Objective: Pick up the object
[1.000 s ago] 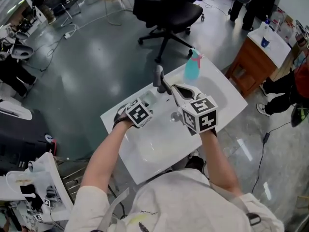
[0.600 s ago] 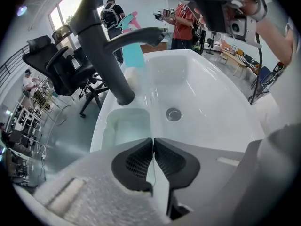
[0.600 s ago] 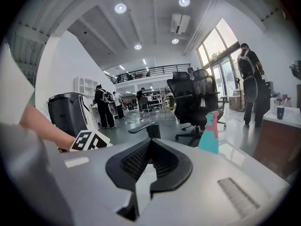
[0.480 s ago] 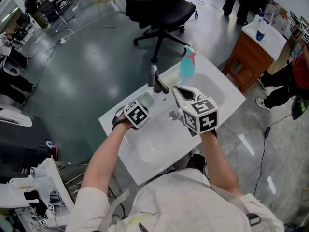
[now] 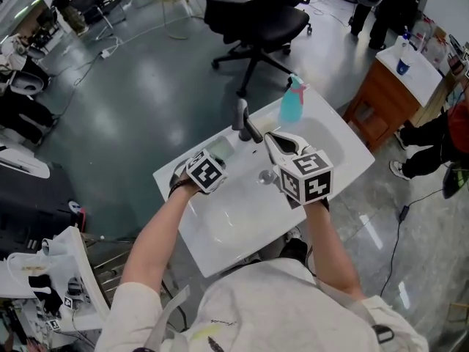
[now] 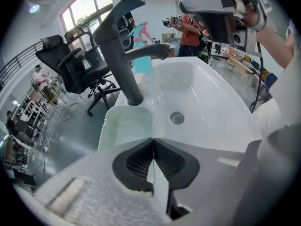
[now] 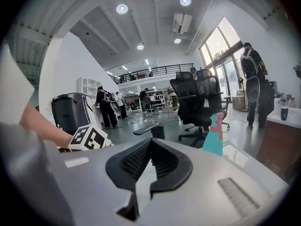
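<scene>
Left gripper (image 6: 153, 140) is being held clamped on the soap tray (image 6: 126, 126). The jaws are closed onto its thin near-right wall, and a pale sliver of that wall is being pinched between the ribbed black pads (image 6: 137, 161).

The tray is translucent, pale green, shallow and a rounded rectangle. It is being supported by the flat deck at the left rim of the basin (image 6: 207, 102), just beside the base of the faucet (image 6: 123, 55).

Right gripper (image 7: 150, 142) is being held closed with nothing between its pads. It is being carried over the basin's right half, close to the spout tip; contact cannot be told.

The basin is white and glossy, a rounded bowl in a rectangular top, with a metal drain (image 6: 177, 118) at mid-bowl. The faucet is dark grey, with a round column, a flat lever on top and a straight spout.

The tray's far side is being crowded by the faucet column. Its left side is near the deck edge, with open floor beyond.

A teal spray bottle (image 5: 292, 103) with a pink trigger is being stood upright at the far edge of the deck, right of the faucet.

Farther off, a black office chair (image 5: 256, 13) is well apart on the glossy grey floor (image 5: 139, 101). A wooden cabinet (image 5: 381, 94) is beside the basin's right corner.
</scene>
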The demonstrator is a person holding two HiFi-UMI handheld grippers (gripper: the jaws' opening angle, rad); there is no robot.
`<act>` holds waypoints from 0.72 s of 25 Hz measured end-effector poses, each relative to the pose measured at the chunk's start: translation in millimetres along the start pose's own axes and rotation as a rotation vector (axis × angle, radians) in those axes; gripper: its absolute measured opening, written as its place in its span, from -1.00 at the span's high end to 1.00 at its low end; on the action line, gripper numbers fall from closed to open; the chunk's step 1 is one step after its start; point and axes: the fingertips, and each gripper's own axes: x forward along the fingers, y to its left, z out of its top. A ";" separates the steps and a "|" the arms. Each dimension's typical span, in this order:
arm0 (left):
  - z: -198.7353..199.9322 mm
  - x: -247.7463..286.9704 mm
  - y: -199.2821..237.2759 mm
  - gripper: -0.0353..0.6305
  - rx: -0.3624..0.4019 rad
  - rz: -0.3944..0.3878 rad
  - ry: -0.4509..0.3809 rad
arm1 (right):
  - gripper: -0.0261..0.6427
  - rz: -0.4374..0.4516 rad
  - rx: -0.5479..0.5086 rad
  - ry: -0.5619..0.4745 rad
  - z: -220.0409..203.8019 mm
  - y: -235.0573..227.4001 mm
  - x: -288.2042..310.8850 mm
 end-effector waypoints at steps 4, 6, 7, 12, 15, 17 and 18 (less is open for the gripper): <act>2.8 -12.5 8.8 0.86 -0.030 0.032 -0.019 | 0.91 0.023 -0.011 -0.002 6.7 2.4 3.6; 3.8 -19.3 14.2 0.86 -0.039 0.051 -0.026 | 0.91 0.035 -0.017 -0.004 10.0 3.9 5.6; 4.3 -22.8 16.6 0.86 -0.046 0.058 -0.030 | 0.91 0.042 -0.020 -0.004 11.7 5.0 6.7; 9.2 -38.5 28.1 0.86 -0.078 0.104 -0.065 | 0.91 0.078 -0.037 -0.002 17.4 8.0 12.4; 16.1 -47.0 34.8 0.86 -0.086 0.135 -0.095 | 0.91 0.097 -0.046 -0.003 21.6 7.8 15.5; 17.2 -51.9 38.1 0.86 -0.102 0.148 -0.102 | 0.91 0.110 -0.051 -0.003 24.7 8.3 17.8; 16.7 -55.3 39.7 0.86 -0.113 0.156 -0.100 | 0.91 0.117 -0.055 -0.004 26.4 8.9 18.9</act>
